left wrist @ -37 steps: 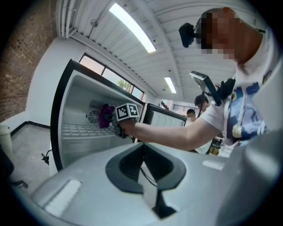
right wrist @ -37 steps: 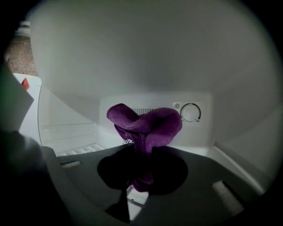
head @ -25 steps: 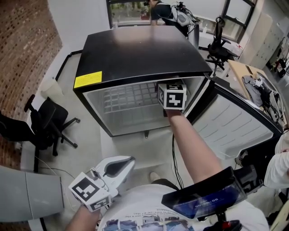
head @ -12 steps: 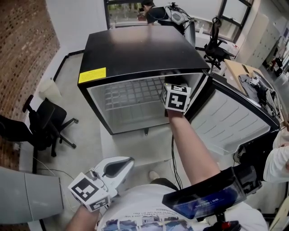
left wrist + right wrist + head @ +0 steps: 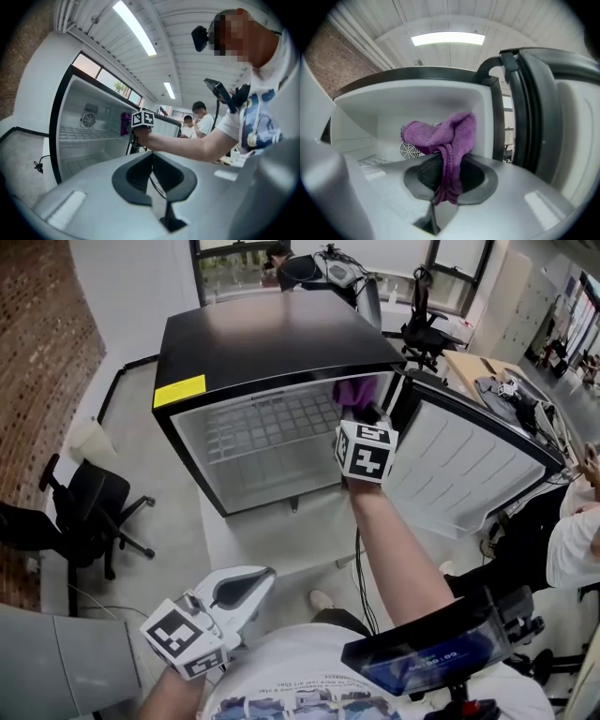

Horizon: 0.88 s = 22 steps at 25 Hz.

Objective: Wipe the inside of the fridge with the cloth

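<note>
Your right gripper (image 5: 446, 187) pinches the purple cloth (image 5: 440, 136) at the fridge (image 5: 272, 343) opening, near its right wall. Your left gripper (image 5: 152, 180), fingers pressed together on nothing, hangs well apart from the fridge.

Right arm (image 5: 394, 549) stretched out toward 12 o'clock; right gripper (image 5: 362, 418) at its far end, jaws clamped on the cloth (image 5: 440, 136); left gripper (image 5: 246, 589) low at 7 o'clock, close to the body, jaws together, nothing between them.

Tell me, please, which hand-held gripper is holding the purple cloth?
The right hand-held gripper, at the fridge opening, jaws shut on the purple cloth; the left hand-held gripper holds nothing.
</note>
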Each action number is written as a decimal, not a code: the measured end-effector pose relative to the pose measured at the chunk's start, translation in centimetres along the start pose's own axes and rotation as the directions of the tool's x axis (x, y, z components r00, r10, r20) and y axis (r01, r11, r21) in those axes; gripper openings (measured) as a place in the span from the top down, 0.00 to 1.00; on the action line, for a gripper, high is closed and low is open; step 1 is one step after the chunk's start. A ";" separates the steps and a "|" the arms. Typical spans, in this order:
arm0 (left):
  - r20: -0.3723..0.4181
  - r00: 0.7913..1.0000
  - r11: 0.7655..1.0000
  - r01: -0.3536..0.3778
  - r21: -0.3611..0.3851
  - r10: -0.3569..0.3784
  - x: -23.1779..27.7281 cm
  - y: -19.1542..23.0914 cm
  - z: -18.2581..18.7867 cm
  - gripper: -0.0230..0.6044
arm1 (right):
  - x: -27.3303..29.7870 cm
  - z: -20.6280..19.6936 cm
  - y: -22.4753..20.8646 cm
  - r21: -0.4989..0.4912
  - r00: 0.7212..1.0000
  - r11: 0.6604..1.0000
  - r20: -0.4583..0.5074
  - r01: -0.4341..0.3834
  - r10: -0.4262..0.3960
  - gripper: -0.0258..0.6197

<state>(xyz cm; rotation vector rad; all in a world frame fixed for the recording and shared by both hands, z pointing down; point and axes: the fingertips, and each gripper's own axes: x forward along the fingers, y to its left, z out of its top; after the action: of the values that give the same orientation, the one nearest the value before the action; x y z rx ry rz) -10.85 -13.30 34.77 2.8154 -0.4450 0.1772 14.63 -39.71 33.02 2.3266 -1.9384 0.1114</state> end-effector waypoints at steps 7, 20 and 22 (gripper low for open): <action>-0.013 0.999 1.000 0.031 0.003 -0.031 -0.4 -1.7 -0.7 0.96 | -3.1 0.0 -1.1 0.001 1.000 1.000 0.016 0.017 -0.017 0.86; -0.007 1.000 1.000 -0.019 -0.016 0.019 -0.7 -2.4 -0.9 0.96 | -2.3 1.6 4.5 -0.142 0.987 0.977 0.002 -0.160 0.161 0.86; -0.004 0.999 0.999 -0.045 -0.021 0.045 -0.6 -2.0 -0.9 0.96 | -0.7 1.7 5.5 -0.164 0.982 0.968 -0.020 -0.188 0.188 0.86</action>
<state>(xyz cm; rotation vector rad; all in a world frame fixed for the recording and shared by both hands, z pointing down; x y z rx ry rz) -10.90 -11.07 35.01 2.7853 -0.5063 0.1856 9.10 -40.22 31.49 2.0361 -2.0766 -0.0282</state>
